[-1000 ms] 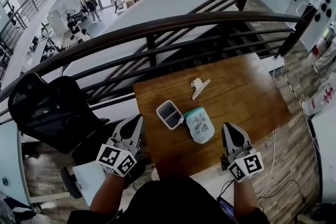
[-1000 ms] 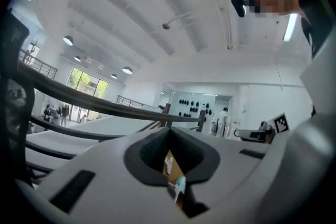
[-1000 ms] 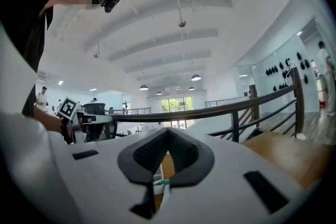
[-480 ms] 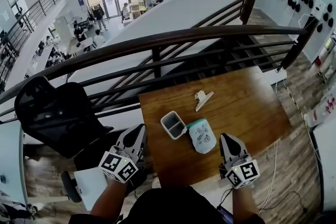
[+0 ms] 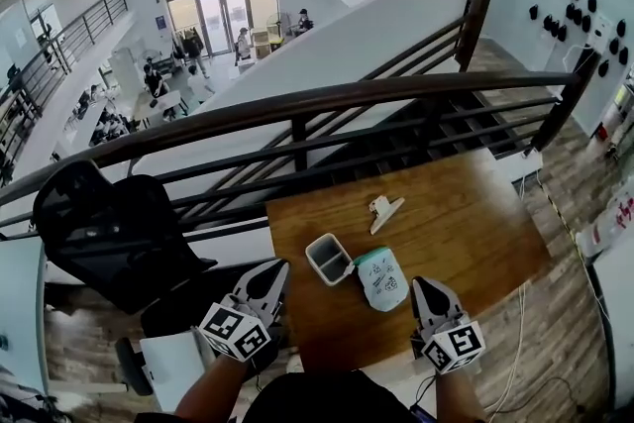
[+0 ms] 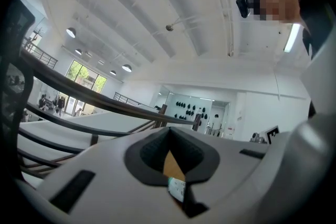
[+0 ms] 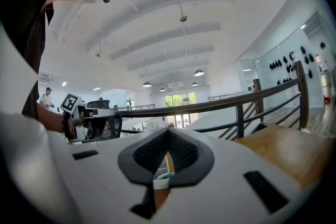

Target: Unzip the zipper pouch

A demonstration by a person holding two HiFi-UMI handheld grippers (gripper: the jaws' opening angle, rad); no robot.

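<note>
The zipper pouch point(image 5: 381, 277), white and teal with print, lies flat on the wooden table point(image 5: 466, 213) near its front edge. My left gripper point(image 5: 274, 271) is shut and empty, level, just off the table's front left corner, left of the pouch. My right gripper point(image 5: 422, 287) is shut and empty at the front edge, just right of the pouch. In the left gripper view the shut gripper point(image 6: 168, 130) leaves a gap showing a sliver of the pouch point(image 6: 177, 188). In the right gripper view the shut gripper point(image 7: 168, 131) frames a teal edge of the pouch point(image 7: 164, 176).
A small grey-and-white open box point(image 5: 330, 259) sits against the pouch's left side. A white clip point(image 5: 384, 210) lies farther back on the table. A dark railing point(image 5: 297, 109) runs behind the table, and a black chair point(image 5: 109, 233) stands at the left.
The head camera has shifted a little, so the table sits slightly lower and to the right in the picture. Both grippers stay shut at the table's front edge, and the pouch has not moved.
</note>
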